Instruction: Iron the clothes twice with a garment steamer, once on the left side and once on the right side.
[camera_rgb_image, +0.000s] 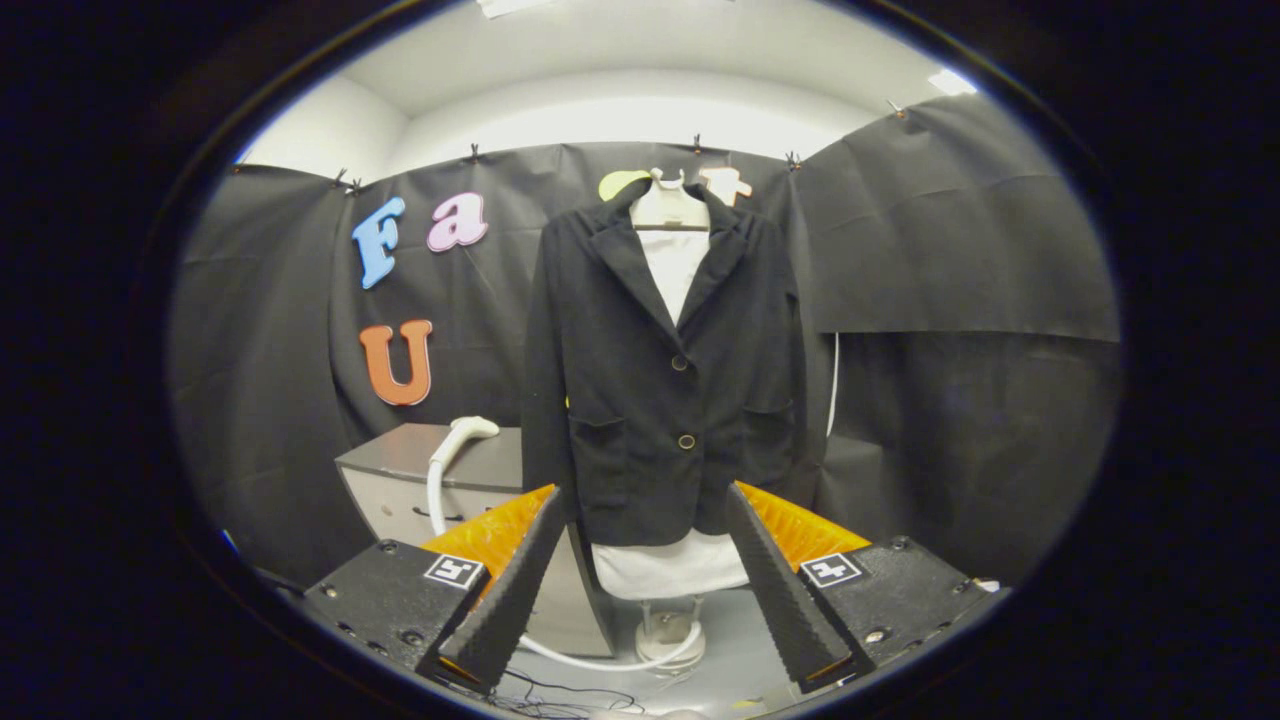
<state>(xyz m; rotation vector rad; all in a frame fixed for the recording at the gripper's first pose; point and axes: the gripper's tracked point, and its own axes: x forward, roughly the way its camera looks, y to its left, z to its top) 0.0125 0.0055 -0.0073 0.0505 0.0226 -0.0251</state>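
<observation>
The fingers are spread wide and hold nothing, aimed at the jacket hung buttoned on a mannequin for access. The steamer is parked on the table beside it, ungrasped.

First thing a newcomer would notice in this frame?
The black jacket, hanging buttoned on a white form straight ahead, beyond the fingers. Next, the white steamer head resting on the grey cabinet to the jacket's left, its hose looping down to the floor. The gripper is open, its fingers spread and holding nothing.
</observation>
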